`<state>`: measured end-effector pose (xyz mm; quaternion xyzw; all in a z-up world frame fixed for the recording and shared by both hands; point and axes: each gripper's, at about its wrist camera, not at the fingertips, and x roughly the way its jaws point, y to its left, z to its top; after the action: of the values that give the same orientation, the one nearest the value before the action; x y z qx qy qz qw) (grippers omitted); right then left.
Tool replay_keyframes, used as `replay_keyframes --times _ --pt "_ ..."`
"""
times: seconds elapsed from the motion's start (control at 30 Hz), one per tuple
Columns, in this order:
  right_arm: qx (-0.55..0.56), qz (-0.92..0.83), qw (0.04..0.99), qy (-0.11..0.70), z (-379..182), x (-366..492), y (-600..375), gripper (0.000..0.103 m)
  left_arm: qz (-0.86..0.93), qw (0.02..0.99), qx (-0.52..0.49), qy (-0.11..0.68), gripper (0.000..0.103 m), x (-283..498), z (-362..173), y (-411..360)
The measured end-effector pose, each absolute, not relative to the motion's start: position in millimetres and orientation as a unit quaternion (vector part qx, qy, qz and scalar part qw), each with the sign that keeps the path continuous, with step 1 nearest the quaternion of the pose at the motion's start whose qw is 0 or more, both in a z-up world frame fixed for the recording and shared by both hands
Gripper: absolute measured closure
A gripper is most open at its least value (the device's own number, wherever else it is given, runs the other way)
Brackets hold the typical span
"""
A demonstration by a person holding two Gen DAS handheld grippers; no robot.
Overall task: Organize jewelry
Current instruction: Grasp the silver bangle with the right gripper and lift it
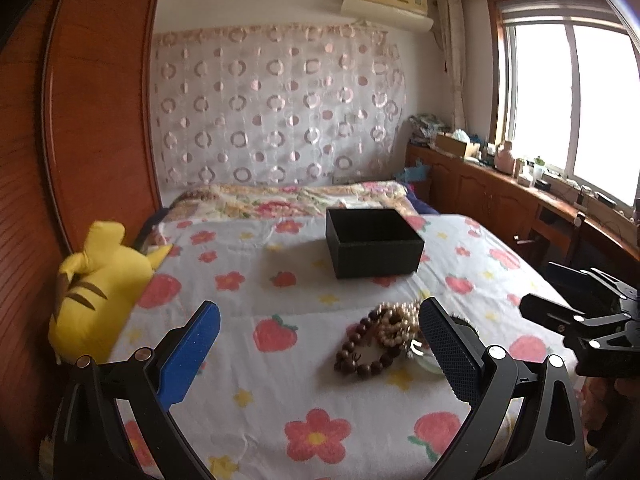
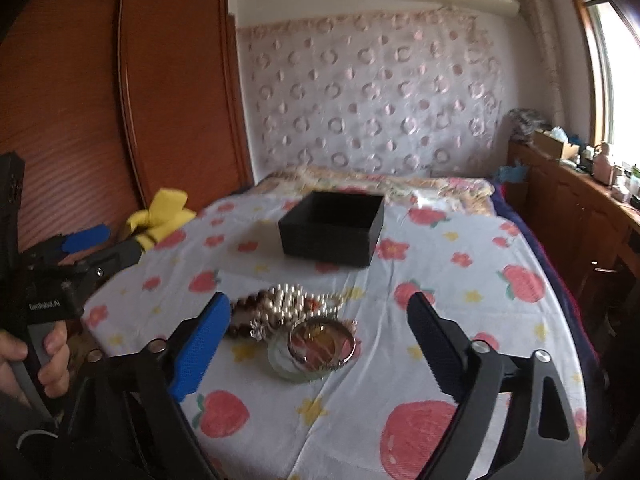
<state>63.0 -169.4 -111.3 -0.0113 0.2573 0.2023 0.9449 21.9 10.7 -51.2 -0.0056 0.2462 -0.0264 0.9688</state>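
Note:
A pile of jewelry lies on the bed: a dark brown bead bracelet (image 1: 362,350), light pearl-like beads (image 1: 394,326) (image 2: 286,300), a pale green bangle (image 2: 288,364) and a round metal-rimmed piece (image 2: 322,344). An open black box (image 1: 374,246) (image 2: 334,232) stands beyond the pile. My left gripper (image 1: 320,344) is open above the sheet, its right finger (image 1: 448,352) beside the pile. My right gripper (image 2: 320,340) is open with the pile between its fingers, a little above it. Both are empty.
A strawberry-and-flower sheet (image 1: 280,292) covers the bed. A yellow plush toy (image 1: 96,288) lies at the left edge by the wooden wardrobe (image 1: 92,100). A wooden cabinet (image 1: 500,196) with clutter runs under the window on the right. A folded floral quilt (image 1: 288,198) lies at the head.

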Motion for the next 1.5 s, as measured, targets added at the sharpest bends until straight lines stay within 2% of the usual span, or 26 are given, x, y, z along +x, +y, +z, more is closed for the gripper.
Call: replay_keyframes --times 0.27,0.67,0.77,1.37,1.5 --pt "-0.02 0.234 0.913 0.334 -153 98 -162 0.025 -0.042 0.956 -0.007 0.29 0.007 38 -82 16" --pt "-0.027 0.246 0.885 0.394 -186 131 -147 0.028 -0.054 0.941 -0.006 0.333 0.007 50 -109 17" --pt "-0.021 0.247 0.882 0.4 -189 133 -148 0.04 -0.057 0.94 -0.005 0.337 0.007 51 -111 17" --pt "-0.021 0.213 0.908 0.361 -169 118 -201 0.04 -0.127 0.93 0.004 0.346 0.007 76 -109 -10" --pt "-0.026 0.192 0.91 0.367 -177 123 -216 0.04 -0.17 0.915 0.002 0.366 0.032 94 -113 -27"
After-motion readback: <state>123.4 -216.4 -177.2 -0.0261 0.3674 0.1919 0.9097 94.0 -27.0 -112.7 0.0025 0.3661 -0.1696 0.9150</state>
